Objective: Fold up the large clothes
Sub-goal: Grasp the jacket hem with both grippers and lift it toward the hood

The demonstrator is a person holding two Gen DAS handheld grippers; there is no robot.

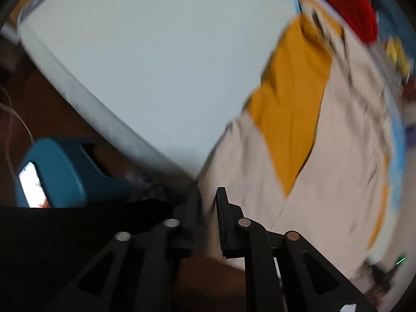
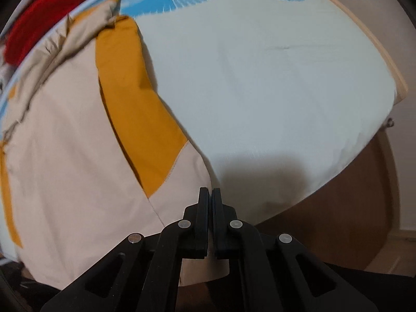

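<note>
A large beige garment [image 1: 325, 161] with mustard-yellow panels [image 1: 288, 109] lies on a pale bed sheet [image 1: 145, 59]. It also shows in the right wrist view [image 2: 67, 150], with its yellow panel [image 2: 135, 109] running down its middle. My left gripper [image 1: 208, 195] sits at the garment's near left corner at the bed's edge, its jaws a narrow gap apart with beige cloth between them. My right gripper [image 2: 210, 195] is shut on the garment's near right corner, and cloth hangs below the fingers. The left view is motion-blurred.
The bed sheet [image 2: 260, 83] has a blue leaf print at its far end. A red knitted item [image 2: 44, 18] lies beyond the garment. A teal stool [image 1: 65, 171] with a lit phone stands on the brown floor left of the bed. The wooden bed frame [image 2: 338, 208] shows right.
</note>
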